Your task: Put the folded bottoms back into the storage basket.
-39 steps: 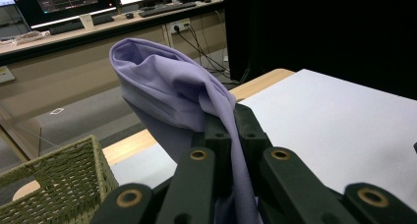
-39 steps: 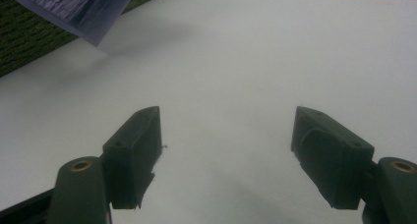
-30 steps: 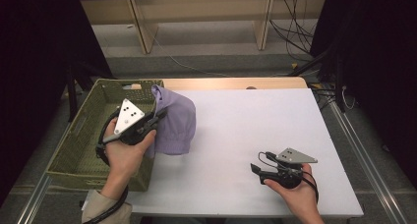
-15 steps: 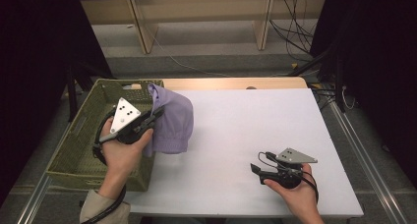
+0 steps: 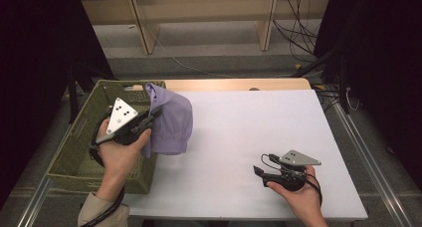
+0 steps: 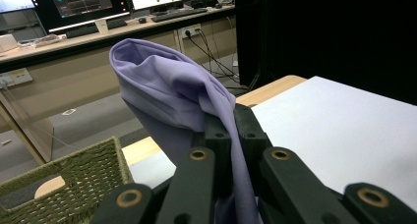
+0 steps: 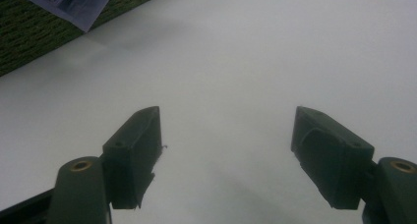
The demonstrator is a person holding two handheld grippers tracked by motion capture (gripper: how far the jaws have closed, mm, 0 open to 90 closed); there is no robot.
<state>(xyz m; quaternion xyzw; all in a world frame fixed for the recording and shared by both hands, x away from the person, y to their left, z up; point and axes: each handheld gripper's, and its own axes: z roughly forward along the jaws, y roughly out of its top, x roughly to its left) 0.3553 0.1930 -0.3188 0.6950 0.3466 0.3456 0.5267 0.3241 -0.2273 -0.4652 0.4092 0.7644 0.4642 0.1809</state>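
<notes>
1. Jaws of your left gripper [image 6: 231,135] are clamped on the lilac cloth [image 5: 169,122], which is pinched between the pads
2. Your right gripper [image 7: 226,155] has its jaws spread wide with nothing between them, low over the white table [image 5: 259,132]
3. You hold the cloth raised, draped over the right edge of the green basket [image 5: 79,147]
</notes>
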